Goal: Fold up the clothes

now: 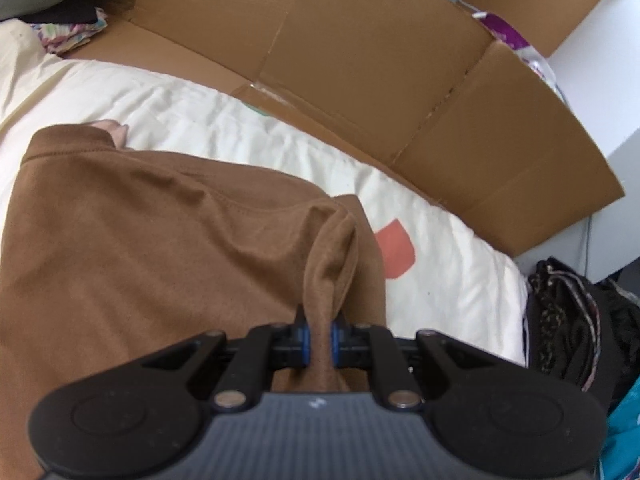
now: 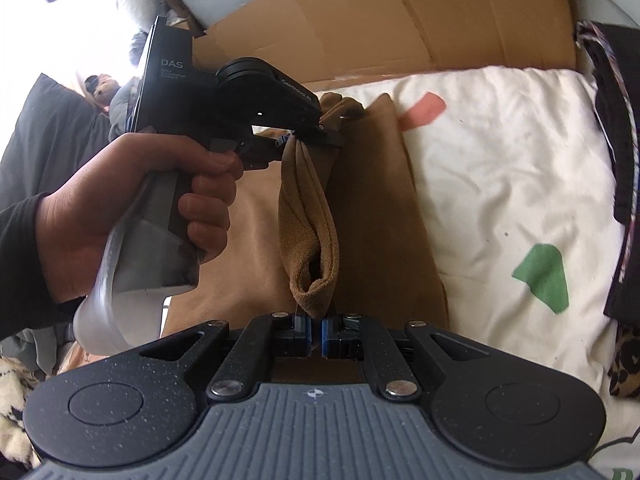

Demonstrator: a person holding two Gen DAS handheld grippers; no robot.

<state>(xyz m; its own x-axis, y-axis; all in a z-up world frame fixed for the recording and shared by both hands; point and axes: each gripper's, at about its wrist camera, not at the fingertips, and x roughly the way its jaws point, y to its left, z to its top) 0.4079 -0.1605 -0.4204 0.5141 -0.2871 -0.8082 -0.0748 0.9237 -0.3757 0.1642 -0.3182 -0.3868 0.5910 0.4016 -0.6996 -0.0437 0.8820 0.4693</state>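
Brown garment [image 1: 152, 232] spread on a cream quilt [image 1: 240, 128], filling the 9 o'clock half of the left wrist view. Hem edge of garment running from 11 o'clock toward centre; bare quilt beyond it from 12 to 3 o'clock, with a coral patch [image 1: 394, 254] just beside the lifted fold.

Left gripper [image 1: 319, 340] clenched on a bunched ridge of the brown cloth, blue pads pressed against it on both sides. Right gripper [image 2: 316, 334] likewise clamped on a rolled end of the same cloth, which hangs between the two grippers in the right wrist view. Left gripper also seen there [image 2: 298, 134], held by a hand [image 2: 132, 204] at 9 o'clock.

Flattened cardboard box [image 1: 380, 72] lying along the quilt's far edge, 11 to 3 o'clock, contents not visible. Green patch [image 2: 544, 276] on the quilt at 3 o'clock in the right view, well apart from the garment.

Dark patterned clothes [image 1: 576, 320] heaped off the quilt's edge at 4 o'clock. Floral fabric [image 1: 72, 36] at 10 o'clock near the box.
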